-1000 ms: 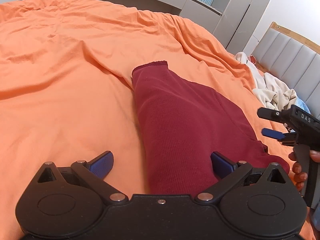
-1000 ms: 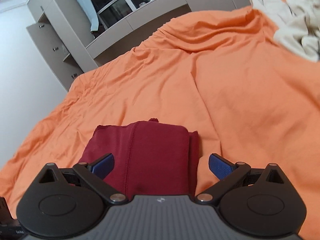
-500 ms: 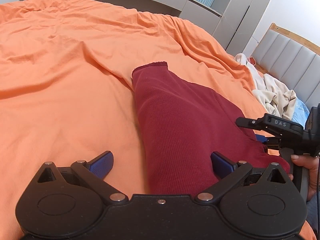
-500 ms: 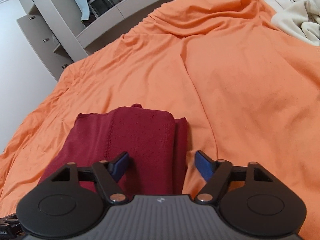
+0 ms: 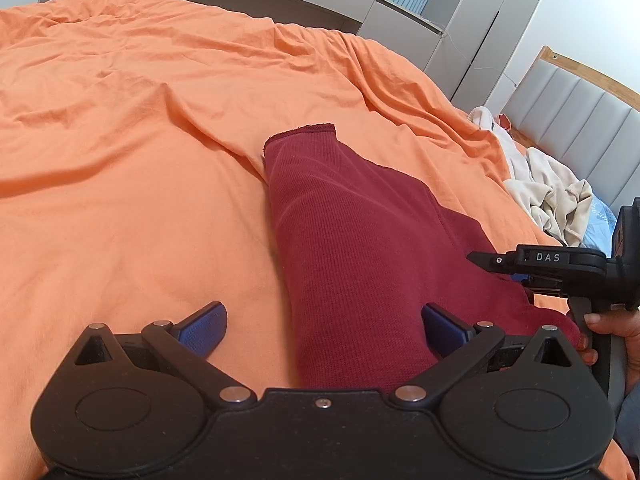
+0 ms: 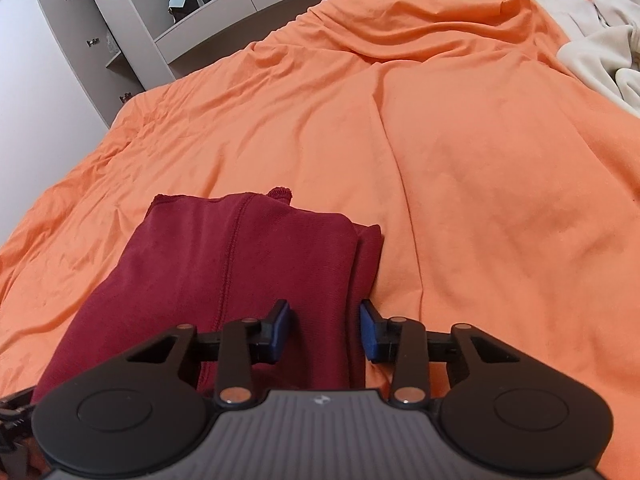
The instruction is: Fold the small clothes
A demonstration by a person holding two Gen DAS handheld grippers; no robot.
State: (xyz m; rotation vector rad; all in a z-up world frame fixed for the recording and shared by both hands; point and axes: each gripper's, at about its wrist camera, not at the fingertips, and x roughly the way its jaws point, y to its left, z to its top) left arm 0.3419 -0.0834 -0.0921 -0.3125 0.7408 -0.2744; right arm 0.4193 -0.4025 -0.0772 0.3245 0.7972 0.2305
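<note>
The dark red garment [image 5: 360,248] is a matt ribbed knit with a stitched seam. The orange bedspread [image 5: 140,160] under it is smooth, thin woven cloth, creased and matt. Both grippers (left gripper [image 5: 324,332], right gripper [image 6: 324,330]) are matt black plastic with shiny metal rivets and textured blue pads [image 5: 202,326]. The headboard [image 5: 576,120] looks like padded grey upholstery framed in pale wood. The cream clothes [image 5: 552,196] look soft.

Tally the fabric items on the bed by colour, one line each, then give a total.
Dark red: 1, the folded garment lying on the bedspread.
Orange: 1, the bedspread itself.
Cream: 1 heap of crumpled cloth near the headboard; how many pieces it holds cannot be told.
Light blue: 1 bit of fabric showing beside the cream heap.
Total: 4
</note>
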